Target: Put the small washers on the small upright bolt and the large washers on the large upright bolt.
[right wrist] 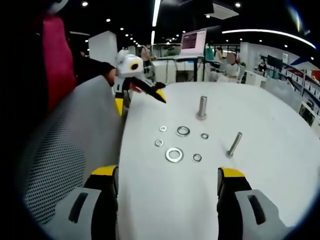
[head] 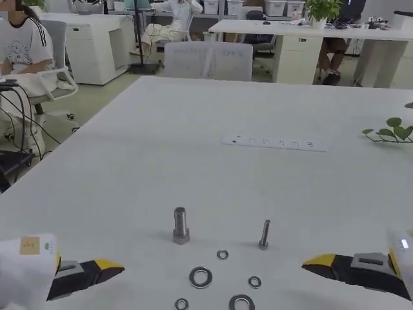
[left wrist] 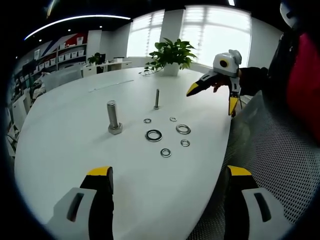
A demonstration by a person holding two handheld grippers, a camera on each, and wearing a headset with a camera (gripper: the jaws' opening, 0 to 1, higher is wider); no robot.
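Observation:
Two steel bolts stand head-down on the white table (head: 193,142): the large bolt (head: 181,225) on the left and the small bolt (head: 264,234) to its right. Several washers lie flat in front of them, among them a large washer (head: 201,278), another large washer (head: 241,301) and a small washer (head: 222,254). My left gripper (head: 110,268) hovers at the near left and my right gripper (head: 319,265) at the near right, both short of the washers. In the left gripper view my left gripper (left wrist: 169,172) is open and empty. My right gripper (right wrist: 167,172) is open and empty too.
A white power strip (head: 274,142) lies farther back on the table. Plant leaves (head: 393,129) reach in at the right edge. A grey chair (head: 206,61) stands behind the table, and a seated person (head: 22,45) is at the far left. A mesh seat (right wrist: 60,145) is at the near edge.

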